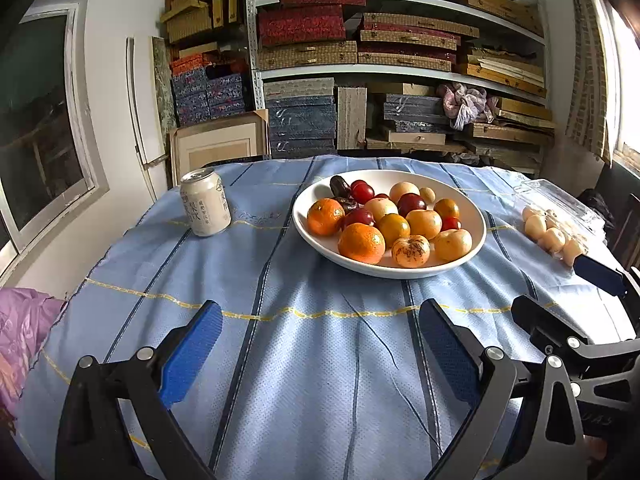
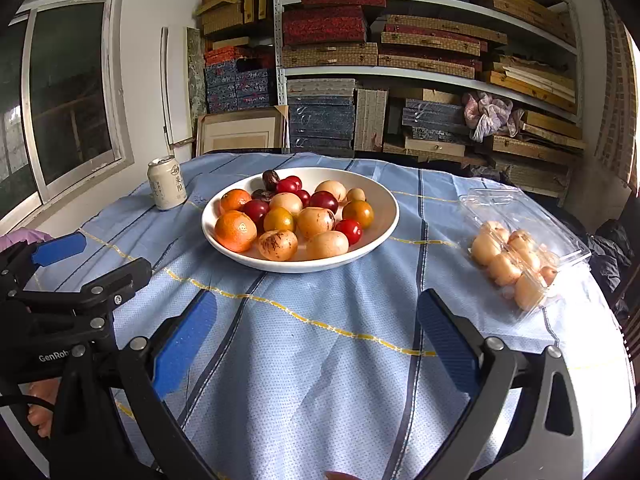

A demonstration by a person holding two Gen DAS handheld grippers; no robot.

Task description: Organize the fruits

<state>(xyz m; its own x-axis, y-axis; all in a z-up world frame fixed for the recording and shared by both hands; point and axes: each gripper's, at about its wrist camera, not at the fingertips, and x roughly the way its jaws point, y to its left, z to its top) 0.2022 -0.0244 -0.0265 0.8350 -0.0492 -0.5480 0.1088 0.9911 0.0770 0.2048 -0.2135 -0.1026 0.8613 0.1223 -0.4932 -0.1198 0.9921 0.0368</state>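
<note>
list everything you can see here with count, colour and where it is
bowl: one, white, centre of the table
fruits in bowl: a mixed heap, orange, yellow-tan, red and dark brown; exact count unclear
drink can: one, cream with dark print, upright, far left of the bowl
clear plastic box: one, open, right of the bowl
pale fruits: several, tan, in the plastic box
tablecloth: one, light blue with dark and yellow stripes, covering the table
shelves: white, back wall, stacked with patterned boxes
window: one, left wall
left gripper: black with blue pads, open, above bare cloth
right gripper: same make, open, above bare cloth
</note>
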